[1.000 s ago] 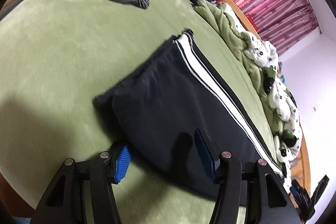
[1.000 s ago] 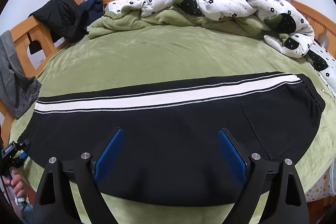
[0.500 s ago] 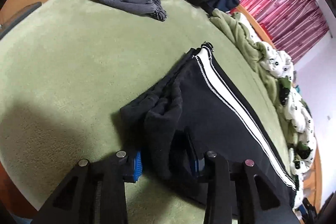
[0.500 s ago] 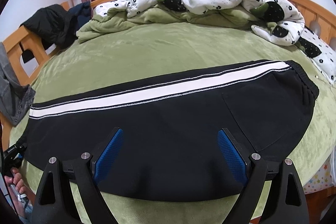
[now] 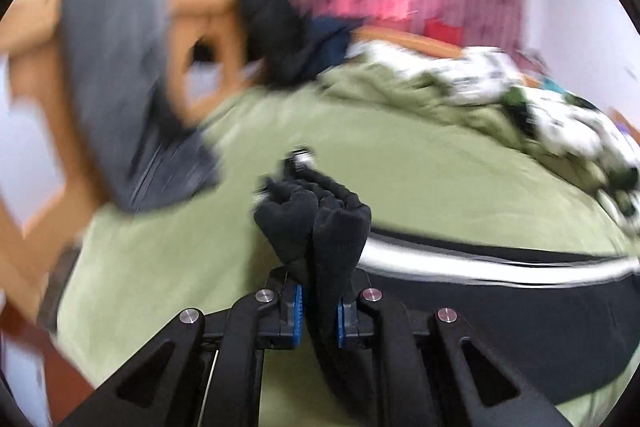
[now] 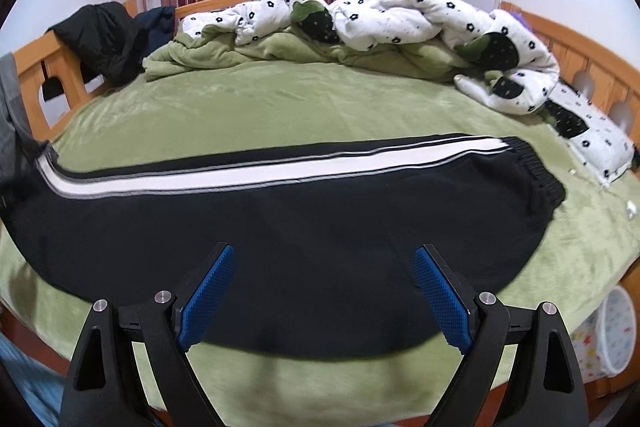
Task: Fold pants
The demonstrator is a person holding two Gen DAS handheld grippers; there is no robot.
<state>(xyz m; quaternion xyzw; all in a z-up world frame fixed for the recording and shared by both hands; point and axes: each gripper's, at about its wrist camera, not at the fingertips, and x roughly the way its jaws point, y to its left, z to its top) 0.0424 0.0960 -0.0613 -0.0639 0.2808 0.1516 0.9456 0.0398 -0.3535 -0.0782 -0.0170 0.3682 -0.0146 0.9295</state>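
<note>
Left wrist view: I keep left hand-held gripper (image 5: 318, 311) pinching pants (image 5: 320, 223) cuff | right hand-held gripper (image 6: 322, 301) spread, empty | risk: thick bunched cuff slips out, fold lands crooked on bed (image 6: 280, 107)

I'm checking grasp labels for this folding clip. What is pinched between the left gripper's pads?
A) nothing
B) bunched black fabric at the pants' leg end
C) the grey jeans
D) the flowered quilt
B: the left gripper is shut on bunched black fabric of the pants.
</note>
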